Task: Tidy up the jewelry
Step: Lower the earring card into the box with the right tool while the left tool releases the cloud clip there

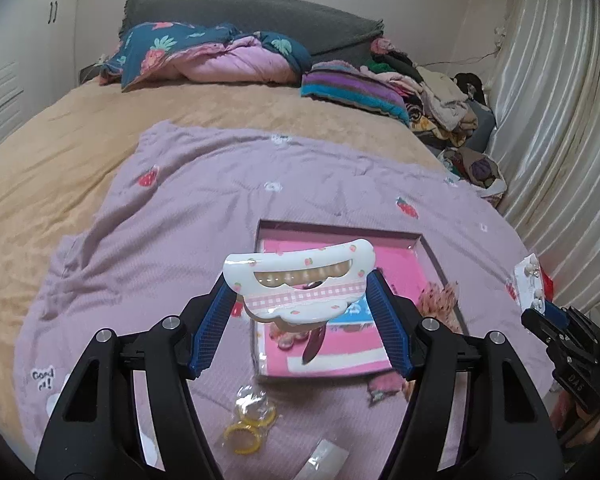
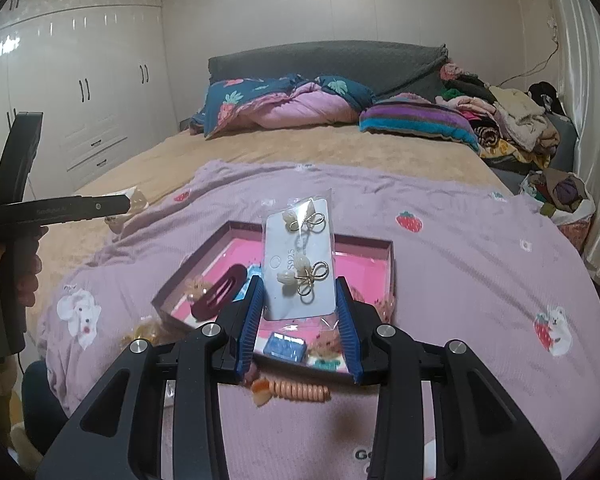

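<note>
L gripper (image 1: 300, 292): fingers clamp hair claw (image 1: 300, 280), long axis 9–3. R gripper (image 2: 300, 300): fingers clamp earring card (image 2: 299, 268). Tray (image 2: 388, 268) at 12, below both.

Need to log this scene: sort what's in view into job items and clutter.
Job: hair claw in left jaws; earring card in right jaws; pink tray; maroon clip; yellow rings.
Clutter: quilt, clothes pile, wardrobe.

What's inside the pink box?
In the pink box lie a dark red hair clip, a blue clip and some small frilly pieces. The earring card in the right hand-held gripper covers the middle, so anything there is hidden.
</note>
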The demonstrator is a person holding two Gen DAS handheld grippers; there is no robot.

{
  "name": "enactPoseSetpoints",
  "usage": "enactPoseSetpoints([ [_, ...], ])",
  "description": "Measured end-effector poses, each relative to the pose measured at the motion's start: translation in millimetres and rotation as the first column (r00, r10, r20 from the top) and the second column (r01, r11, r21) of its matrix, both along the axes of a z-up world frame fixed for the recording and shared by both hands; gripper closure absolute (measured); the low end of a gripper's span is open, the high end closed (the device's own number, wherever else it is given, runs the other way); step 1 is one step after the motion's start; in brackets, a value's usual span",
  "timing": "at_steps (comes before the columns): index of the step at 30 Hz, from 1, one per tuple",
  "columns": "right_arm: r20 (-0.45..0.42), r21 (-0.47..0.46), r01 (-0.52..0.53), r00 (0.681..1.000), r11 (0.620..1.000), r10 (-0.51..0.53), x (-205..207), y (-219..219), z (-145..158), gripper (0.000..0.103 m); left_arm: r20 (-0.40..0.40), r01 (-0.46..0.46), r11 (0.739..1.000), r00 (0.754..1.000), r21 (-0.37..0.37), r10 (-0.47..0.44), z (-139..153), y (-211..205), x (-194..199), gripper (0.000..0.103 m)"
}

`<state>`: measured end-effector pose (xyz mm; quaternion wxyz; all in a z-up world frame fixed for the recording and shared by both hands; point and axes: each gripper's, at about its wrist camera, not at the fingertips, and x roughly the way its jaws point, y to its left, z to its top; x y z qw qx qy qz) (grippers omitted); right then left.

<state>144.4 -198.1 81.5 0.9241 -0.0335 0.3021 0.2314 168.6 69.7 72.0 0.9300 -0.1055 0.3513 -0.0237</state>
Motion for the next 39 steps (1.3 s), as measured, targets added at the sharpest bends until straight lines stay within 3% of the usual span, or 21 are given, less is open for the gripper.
enactPoseSetpoints([
  [9, 0.024, -0.001, 0.011, 1.000, 1.000, -0.011, 16, 2, 9, 0.069, 0.018, 0.019, 1.000, 1.000, -0.021, -0.019, 4, -8, 16, 0.045],
  [21, -0.006, -0.013, 0.047, 0.999, 0.999, -0.047, 44, -1, -4, 0.069, -0.020, 0.049, 0.998, 0.999, -0.036, -0.050, -21, -21, 46, 0.045],
  [39, -0.148, -0.068, 0.078, 0.985, 0.995, -0.087, 75, -4, -76, 0.069, -0.160, 0.105, 0.994, 0.981, -0.032, -0.109, -92, -54, 80, 0.045],
])
